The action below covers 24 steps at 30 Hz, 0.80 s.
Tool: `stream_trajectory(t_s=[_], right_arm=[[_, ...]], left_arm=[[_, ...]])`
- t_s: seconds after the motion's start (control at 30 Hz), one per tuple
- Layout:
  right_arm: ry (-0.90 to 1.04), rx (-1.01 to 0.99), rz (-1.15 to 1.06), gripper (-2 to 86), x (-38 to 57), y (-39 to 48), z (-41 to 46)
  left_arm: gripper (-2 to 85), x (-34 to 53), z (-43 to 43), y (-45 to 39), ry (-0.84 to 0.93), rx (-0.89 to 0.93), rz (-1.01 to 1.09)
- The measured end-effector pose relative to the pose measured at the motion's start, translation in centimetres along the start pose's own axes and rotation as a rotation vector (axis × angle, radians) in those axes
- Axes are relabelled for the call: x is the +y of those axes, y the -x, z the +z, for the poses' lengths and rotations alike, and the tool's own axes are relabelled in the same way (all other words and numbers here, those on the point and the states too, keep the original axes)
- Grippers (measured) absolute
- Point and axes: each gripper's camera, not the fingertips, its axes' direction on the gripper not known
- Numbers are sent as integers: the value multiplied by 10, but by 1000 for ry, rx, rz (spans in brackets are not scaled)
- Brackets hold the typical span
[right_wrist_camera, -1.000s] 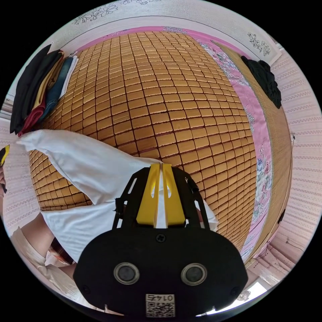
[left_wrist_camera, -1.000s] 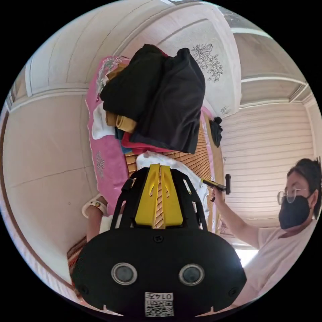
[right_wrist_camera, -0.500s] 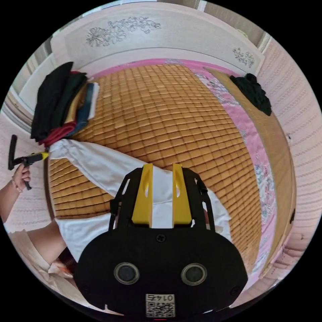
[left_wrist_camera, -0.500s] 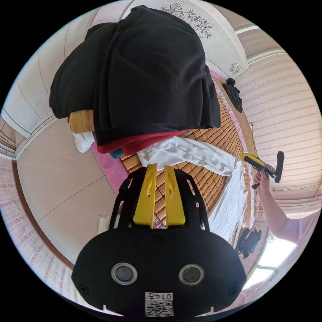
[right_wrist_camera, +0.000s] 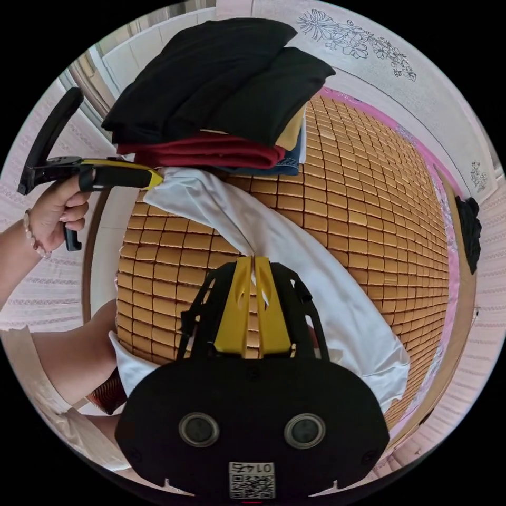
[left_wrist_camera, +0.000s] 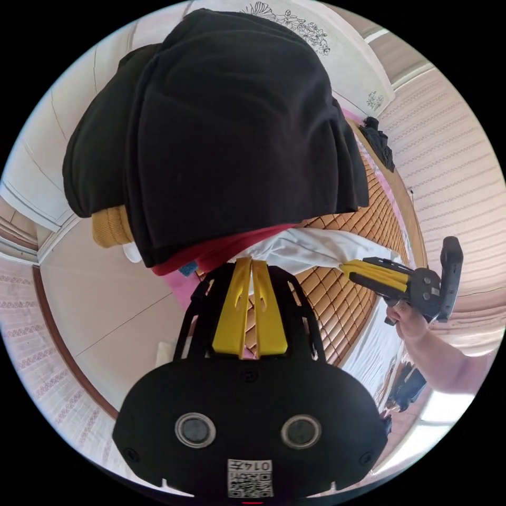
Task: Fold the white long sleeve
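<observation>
While both tools have a pinch of cloth, the white long sleeve (right_wrist_camera: pixel 295 253) lies partly spread on the woven bamboo mat (right_wrist_camera: pixel 369 174) of the bed, its body trailing toward the near edge and one stretch pulled taut between my two hands. My left tool (left_wrist_camera: pixel 252 263) has its yellow jaws drawn nearly together on a fold of the white fabric, right under the stack of folded clothes (left_wrist_camera: pixel 221 132). My right tool (right_wrist_camera: pixel 254 261) is likewise closed to a thin slit with white cloth caught at the tips, mid-way along the stretched part. In the right gripper view I see the left tool's tip touching the garment's end just beside that stack, with my hand (right_wrist_camera: pixel 55 211) on its handle.

What worries me is that stack. The left grip sits so close beneath the red and black layers that, I judge, any lift or swing of the cloth could drag against the bottom pieces and topple or skew the pile. Both pinches also look shallow, so a hard tug might slip the fabric free. With the hem hanging over the mat's edge, uneven tension could leave the fold crooked.
</observation>
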Motion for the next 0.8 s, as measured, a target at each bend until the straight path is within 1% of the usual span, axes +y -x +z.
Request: stream_trajectory(t_s=[0.17,0.27,0.37,0.5,0.53,0.63,0.7,0.8], right_arm=[[-95,-92,27,-8,26,-12,-24],[-100,-134,52,-8,39,-19,-27],[-101,-172,71,-8,50,-23,-24],[-157,-217,32,-8,71,-25,-36],[-152,-234,21,-8,74,-25,-36],[-72,-263,-60,-7,89,-21,-24],[28,-243,-86,-7,98,-18,-3],[54,-259,-60,-7,105,-21,7]], left_arm=[[-9,10,-11,5,-61,46,7],[-10,14,-15,5,-82,39,38],[-10,20,-23,2,-103,80,54],[-10,47,-64,-15,-169,165,184],[-9,53,-68,-17,-156,171,195],[-9,88,-61,-18,-24,187,183],[-5,103,-38,-11,69,131,108],[10,95,-18,-10,65,40,79]])
